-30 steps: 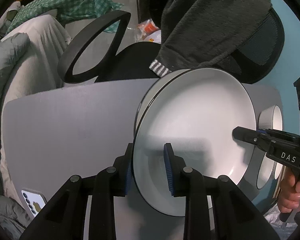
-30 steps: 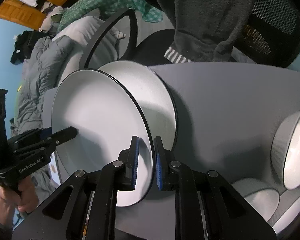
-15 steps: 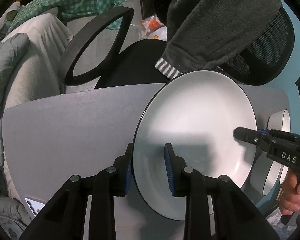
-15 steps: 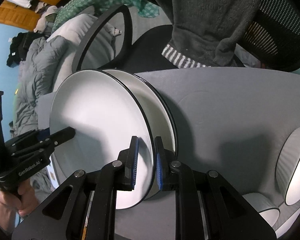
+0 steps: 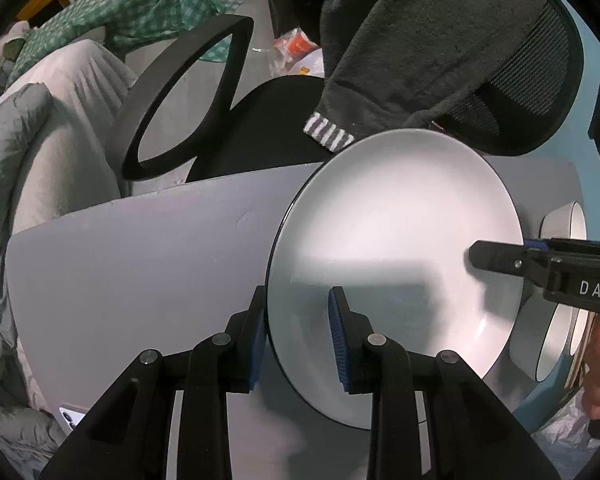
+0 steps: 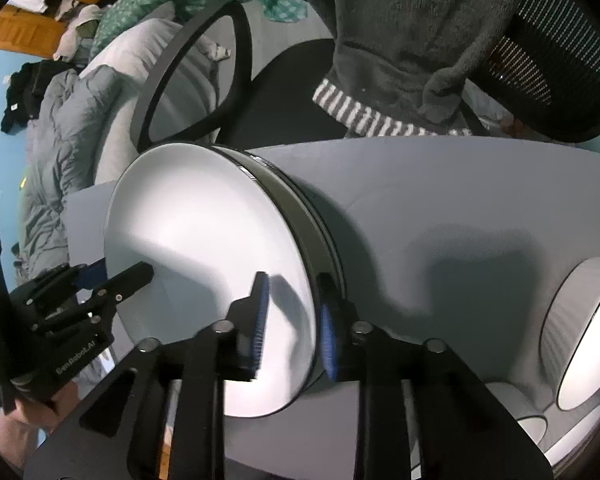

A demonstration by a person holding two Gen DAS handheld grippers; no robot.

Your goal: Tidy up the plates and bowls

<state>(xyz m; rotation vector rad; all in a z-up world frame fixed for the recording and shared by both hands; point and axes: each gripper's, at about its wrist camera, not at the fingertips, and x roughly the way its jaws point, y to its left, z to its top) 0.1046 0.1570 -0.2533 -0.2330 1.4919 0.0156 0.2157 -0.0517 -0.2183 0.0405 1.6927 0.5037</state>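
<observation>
Plate (image 5: 400,232): white with a dark rim, down on the grey table (image 5: 140,280), towards its right half, and sitting on top of a second plate (image 6: 325,229), whose rim peeks out beneath it in the right wrist view.
Phone (image 5: 70,420): far left, at the near table edge, well away from the action.
Left gripper (image 5: 298,320): pointing down at the plate's near-left rim, one blue pad outside the edge and one over the white inside; it looks clamped on that rim.
Right gripper (image 6: 292,312): and there it goes, its jaws have just been opening! The rim sits between the pads, but both stand clear of it, so this side is released.
Bowls (image 6: 580,332): over on the right of the table, apart from the stacked plates, pale with dark rims.
Chair (image 5: 260,128): black, behind the table, with a dark fleece garment (image 5: 420,40) draped over its mesh back.
</observation>
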